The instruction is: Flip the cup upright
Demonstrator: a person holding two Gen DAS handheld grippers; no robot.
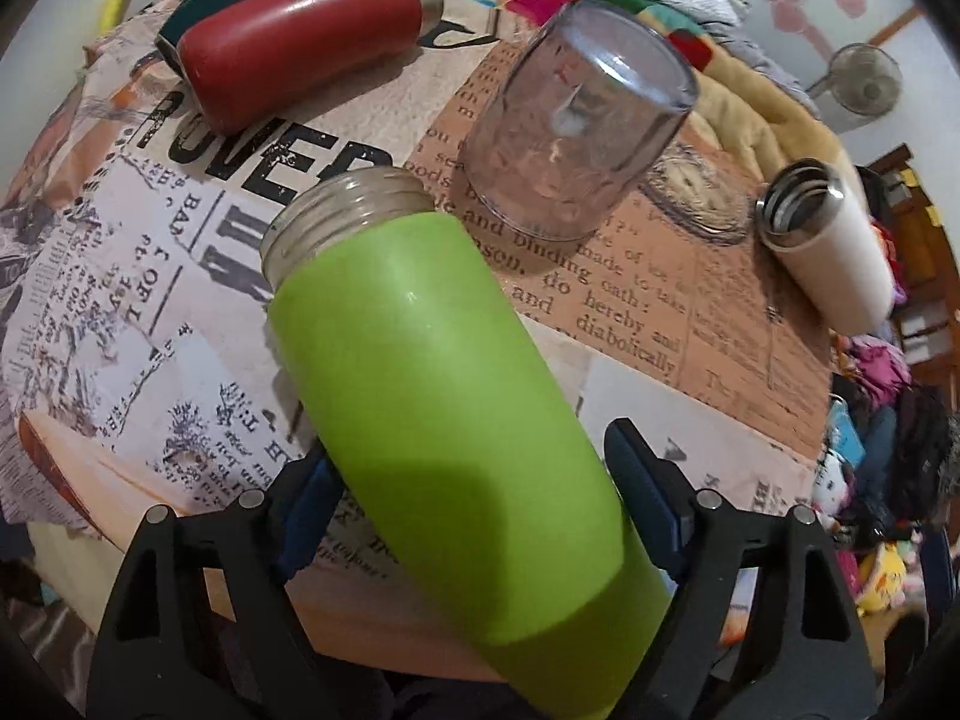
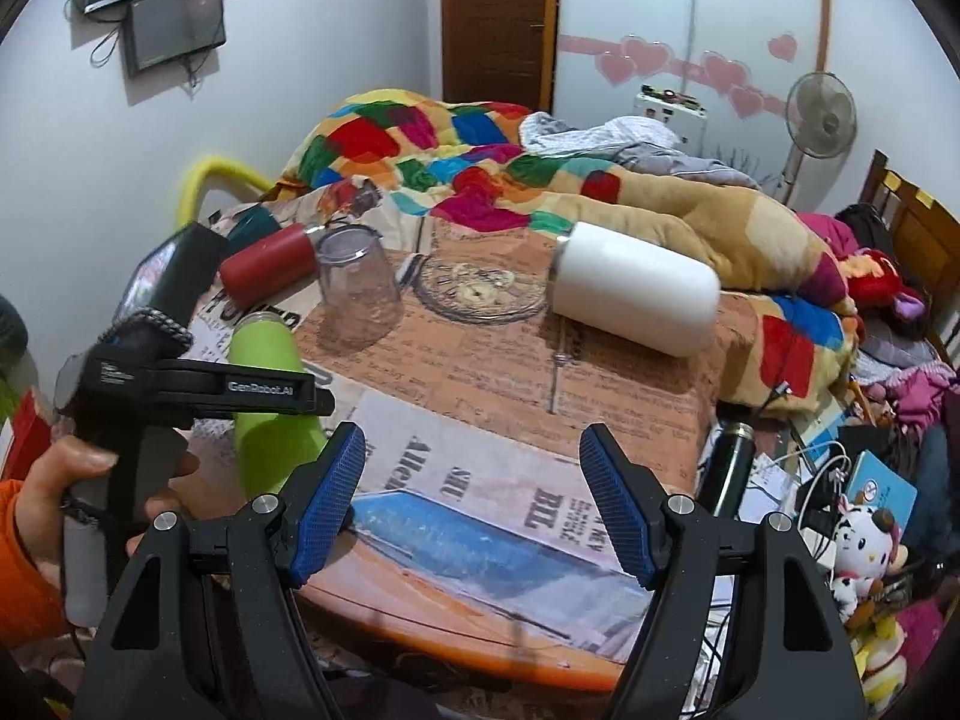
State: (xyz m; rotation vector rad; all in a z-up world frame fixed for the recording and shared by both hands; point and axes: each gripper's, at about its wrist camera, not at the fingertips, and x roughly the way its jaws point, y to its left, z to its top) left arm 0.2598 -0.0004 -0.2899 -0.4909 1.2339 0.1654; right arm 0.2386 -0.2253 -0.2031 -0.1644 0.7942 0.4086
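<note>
A lime-green cup [image 1: 444,420] with a clear threaded mouth lies on its side on the table, mouth pointing away. My left gripper [image 1: 480,498] has its jaws on both sides of the cup's body, shut on it. In the right wrist view the green cup [image 2: 267,384] shows at the left with the left gripper's body [image 2: 198,390] across it. My right gripper [image 2: 474,498] is open and empty above the table's near edge.
On the newspaper-print tablecloth [image 1: 630,312]: a clear cup [image 1: 570,126] standing mouth-down, a red bottle [image 1: 300,30] lying at the far left, a white bottle [image 1: 828,240] lying at the right. A quilt-covered bed [image 2: 480,144] lies behind the table, and clutter [image 2: 864,540] on the floor at the right.
</note>
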